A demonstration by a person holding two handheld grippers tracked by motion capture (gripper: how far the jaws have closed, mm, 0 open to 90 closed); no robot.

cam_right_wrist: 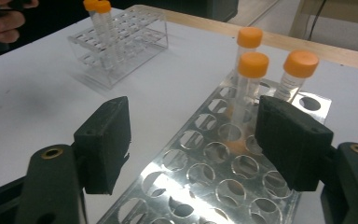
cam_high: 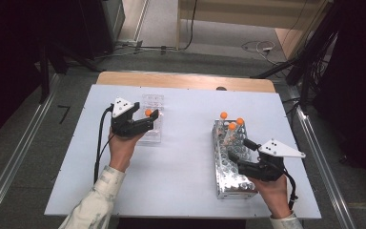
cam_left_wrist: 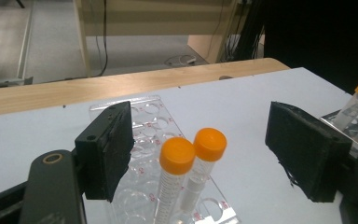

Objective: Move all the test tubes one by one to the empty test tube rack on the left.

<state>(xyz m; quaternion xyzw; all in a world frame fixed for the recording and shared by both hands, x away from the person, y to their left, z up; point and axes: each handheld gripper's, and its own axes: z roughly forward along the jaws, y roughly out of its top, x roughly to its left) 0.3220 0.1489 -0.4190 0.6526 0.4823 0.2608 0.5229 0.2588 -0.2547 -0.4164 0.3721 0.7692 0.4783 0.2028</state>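
left gripper (cam_left_wrist: pixel 200 154) held level, jaws apart around two tubes (cam_left_wrist: pixel 189 172).

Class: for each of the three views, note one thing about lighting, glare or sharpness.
High view: the white table is evenly lit, the surroundings dark. Left gripper view: the orange-capped tubes are fairly sharp, the nearby tool pads soft. Right gripper view: the metal rack throws bright glare, and the clear rack behind looks softer.

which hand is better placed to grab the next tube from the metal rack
Right. Its tongs stand open directly over the metal rack, with three orange-capped tubes just ahead. The left tongs are open around two tubes in the clear rack, across the table.
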